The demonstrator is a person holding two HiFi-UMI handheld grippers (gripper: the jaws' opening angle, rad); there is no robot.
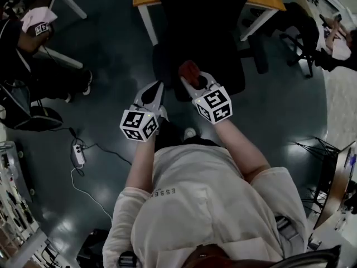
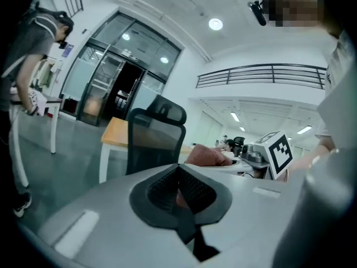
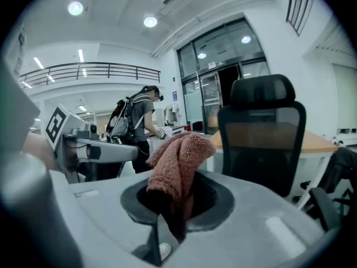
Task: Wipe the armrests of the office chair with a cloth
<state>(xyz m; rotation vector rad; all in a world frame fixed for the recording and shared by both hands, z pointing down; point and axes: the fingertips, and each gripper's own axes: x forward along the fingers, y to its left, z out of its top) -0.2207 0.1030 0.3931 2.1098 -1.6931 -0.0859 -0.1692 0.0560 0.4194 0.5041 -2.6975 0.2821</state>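
Your right gripper [image 1: 193, 82] is clamped on the bunched reddish cloth [image 3: 177, 161], near the black office chair [image 3: 262, 133] and apart from it, while your left gripper [image 1: 153, 91], just beside, has jaws closed together, empty.
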